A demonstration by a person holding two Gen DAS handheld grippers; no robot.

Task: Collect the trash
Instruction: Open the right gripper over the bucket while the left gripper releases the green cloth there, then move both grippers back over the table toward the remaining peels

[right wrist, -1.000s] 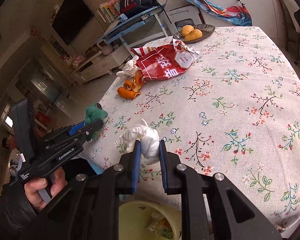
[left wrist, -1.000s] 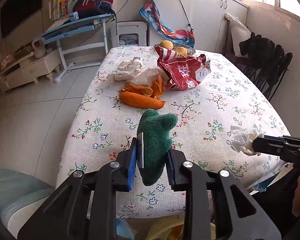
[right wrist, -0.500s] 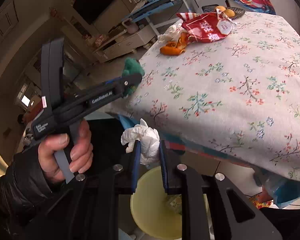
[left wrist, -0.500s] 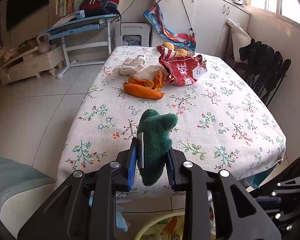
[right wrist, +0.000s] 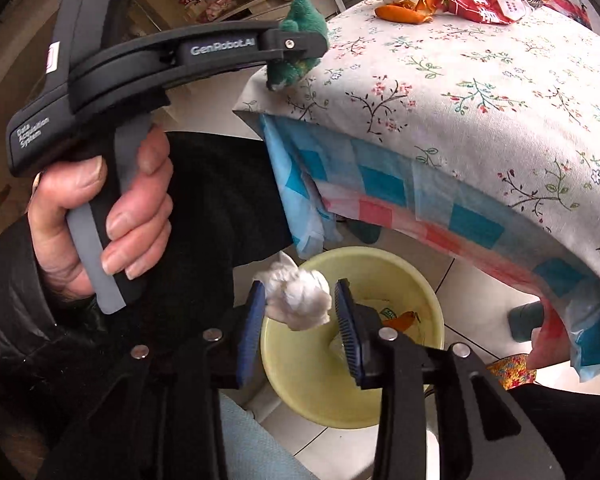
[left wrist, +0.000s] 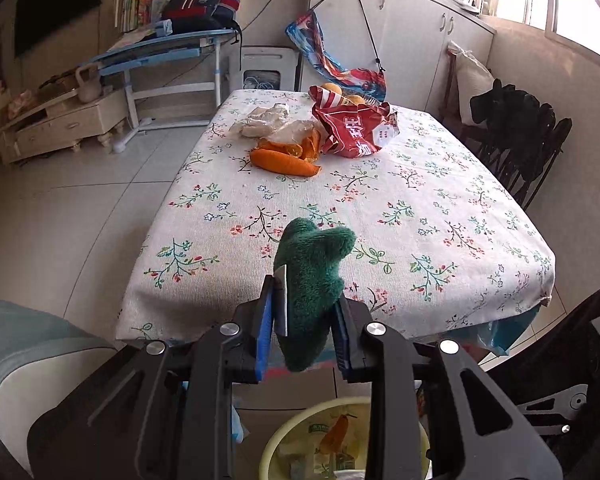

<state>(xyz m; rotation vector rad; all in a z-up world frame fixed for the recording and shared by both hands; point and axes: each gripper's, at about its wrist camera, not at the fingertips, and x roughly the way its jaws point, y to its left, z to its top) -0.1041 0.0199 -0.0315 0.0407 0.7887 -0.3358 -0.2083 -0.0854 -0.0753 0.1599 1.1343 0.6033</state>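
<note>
My left gripper [left wrist: 304, 312] is shut on a green fuzzy cloth [left wrist: 312, 276], held just off the near edge of the floral table [left wrist: 420, 208]. My right gripper [right wrist: 300, 292] hangs over a yellow bin [right wrist: 308, 380] on the floor. Its jaws are opening, and a crumpled white tissue [right wrist: 300, 300] sits loose between them, clear of the right pad. Orange peel [left wrist: 284, 160], a red snack bag [left wrist: 352, 128] and crumpled white wrappers [left wrist: 264, 120] lie at the table's far end. The bin holds some trash.
A hand in a black sleeve [right wrist: 100, 216] grips the left tool beside the bin. A checked plastic sheet [right wrist: 380, 188] hangs under the tablecloth. A chair with black clothes [left wrist: 520, 132] stands right of the table, and a blue desk [left wrist: 160, 52] is at the back left. A fruit bowl [left wrist: 352, 98] sits behind the red bag.
My right gripper has swung off the table's edge and down over the yellow bin, and its jaws have widened around the tissue. My left gripper has drawn back from the table with the cloth.
</note>
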